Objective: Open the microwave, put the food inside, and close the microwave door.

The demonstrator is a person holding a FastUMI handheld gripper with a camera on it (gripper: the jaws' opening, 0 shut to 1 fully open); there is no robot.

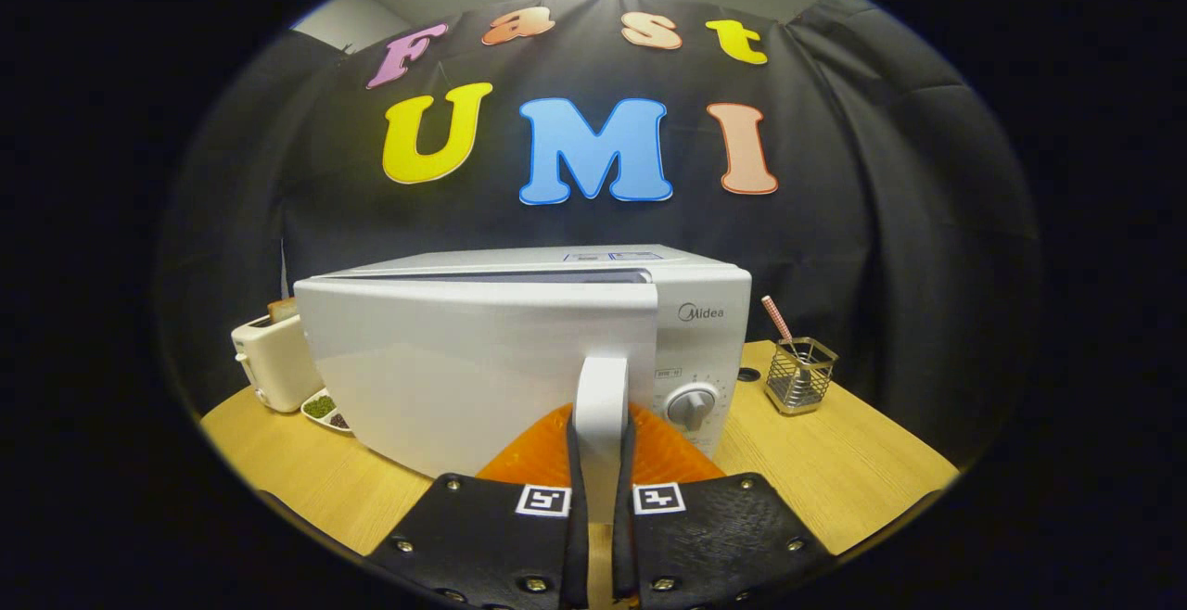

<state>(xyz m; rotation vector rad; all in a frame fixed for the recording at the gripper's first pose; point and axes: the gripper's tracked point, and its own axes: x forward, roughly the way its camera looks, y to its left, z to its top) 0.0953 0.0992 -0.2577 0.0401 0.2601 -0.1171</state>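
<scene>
My tongs (601,462) are clenched on the door handle (601,397) of the one microwave (519,350), both fingers pressing its sides, door ajar. Left of the microwave: one toaster (271,360), one snack dish (325,408). Right: one wire holder (801,374) on the tabletop (835,471).

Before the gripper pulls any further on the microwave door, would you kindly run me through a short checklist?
1. Gripper closed on door handle, both fingers pressing: ok.
2. Microwave door off its latch: ok, gap showing along its top edge.
3. Toaster and small dish out of the door's swing: cannot tell, both close by the hinge side.
4. Wire holder clear of the door: ok.
5. Food ready to load: cannot tell.
</scene>
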